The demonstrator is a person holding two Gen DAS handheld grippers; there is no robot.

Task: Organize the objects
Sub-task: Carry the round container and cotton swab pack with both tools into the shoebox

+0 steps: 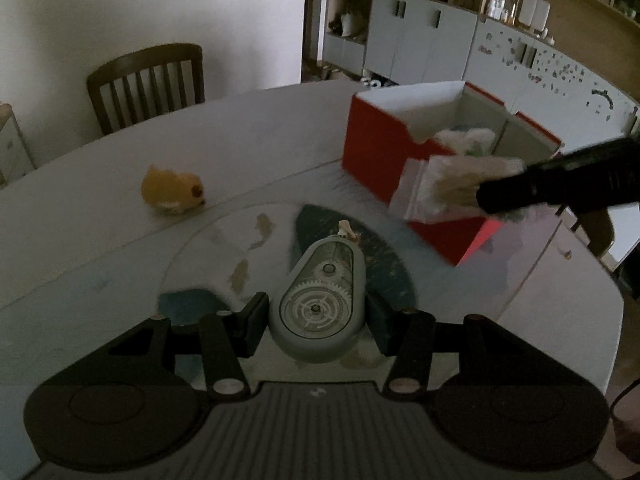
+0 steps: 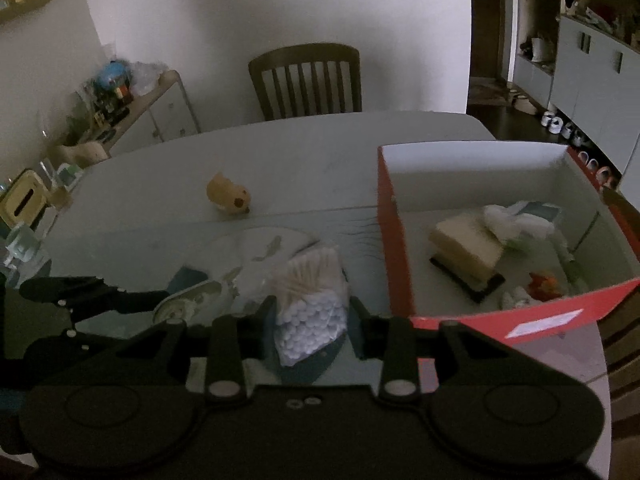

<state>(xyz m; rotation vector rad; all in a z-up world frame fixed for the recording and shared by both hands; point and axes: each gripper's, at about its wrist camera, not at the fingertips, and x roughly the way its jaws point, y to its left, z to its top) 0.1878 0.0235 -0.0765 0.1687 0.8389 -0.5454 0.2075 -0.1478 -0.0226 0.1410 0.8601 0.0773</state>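
My left gripper (image 1: pixel 316 320) is shut on a grey-green correction tape dispenser (image 1: pixel 320 300), held above the table. A clear bag of cotton swabs (image 2: pixel 308 304) sits pinched in my right gripper (image 2: pixel 312 320), just left of the red box (image 2: pixel 500 324). The box is open with a white inside and holds a tan block (image 2: pixel 468 248), crumpled white wrapping (image 2: pixel 516 220) and a small orange thing (image 2: pixel 544 284). In the left wrist view the right gripper (image 1: pixel 492 196) carries the bag (image 1: pixel 444 184) in front of the red box (image 1: pixel 376 156). A yellow plush toy (image 1: pixel 172 192) (image 2: pixel 228 196) lies on the table, left of the box.
The pale table (image 1: pixel 260 132) (image 2: pixel 300 160) has a round patterned glass mat (image 1: pixel 224 248) under both grippers. A dark wooden chair (image 2: pixel 308 80) stands at the far side. A cluttered sideboard (image 2: pixel 132 108) and a tissue box (image 2: pixel 24 196) sit far left; grey cabinets (image 1: pixel 420 40) line the right.
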